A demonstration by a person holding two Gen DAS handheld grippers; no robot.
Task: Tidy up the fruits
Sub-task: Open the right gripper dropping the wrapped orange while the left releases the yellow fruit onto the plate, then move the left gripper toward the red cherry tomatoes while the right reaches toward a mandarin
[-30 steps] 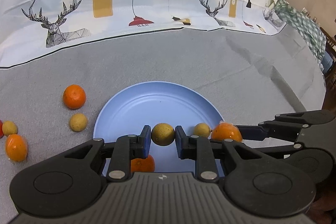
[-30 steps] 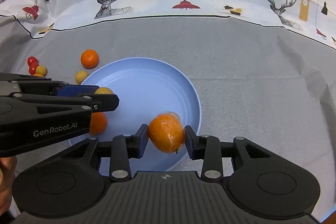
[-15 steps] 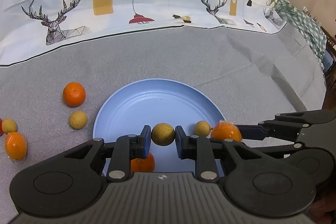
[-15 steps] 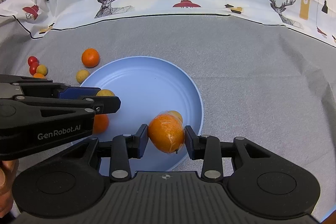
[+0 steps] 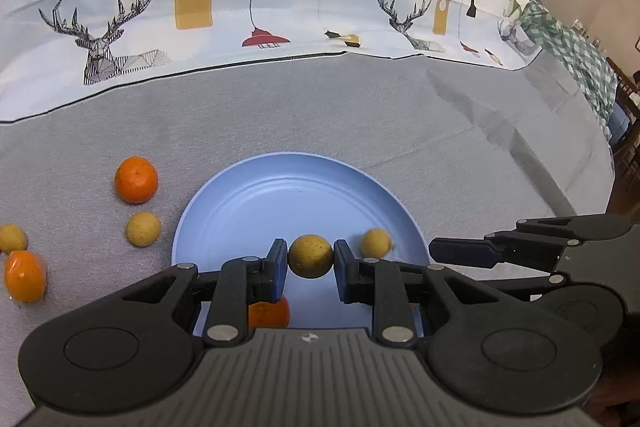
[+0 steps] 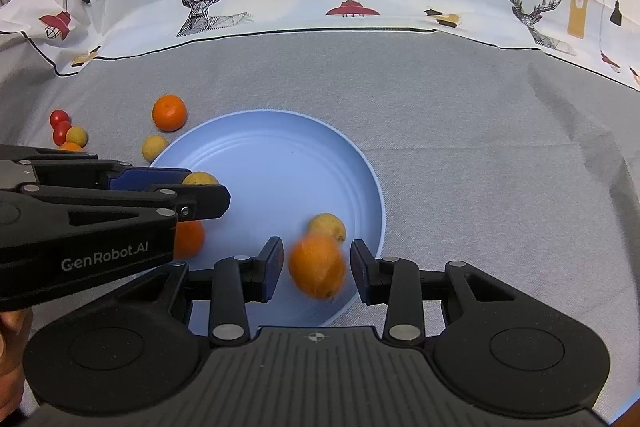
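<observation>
A light blue plate (image 5: 296, 195) (image 6: 280, 147) lies on the grey cloth. My left gripper (image 5: 311, 259) is shut on a small yellow-brown fruit (image 5: 311, 256) just above the plate's near part; it shows from the side in the right wrist view (image 6: 200, 187). My right gripper (image 6: 316, 267) is open, with an orange (image 6: 318, 265), blurred, loose between its fingers over the plate's near right. A small yellow fruit (image 6: 327, 225) (image 5: 376, 243) and another orange (image 6: 189, 239) (image 5: 269, 313) lie on the plate.
Left of the plate on the cloth lie an orange (image 5: 136, 179) (image 6: 169, 112), a small yellow fruit (image 5: 143, 228) (image 6: 154, 147), another yellow fruit (image 5: 12, 238), an orange (image 5: 24, 275) and two red cherry tomatoes (image 6: 59, 125). A printed cloth (image 5: 256, 3) rises behind.
My right gripper has opened and let go of the orange, which now drops blurred onto the plate. My left gripper still holds its small fruit, almost unmoved.
</observation>
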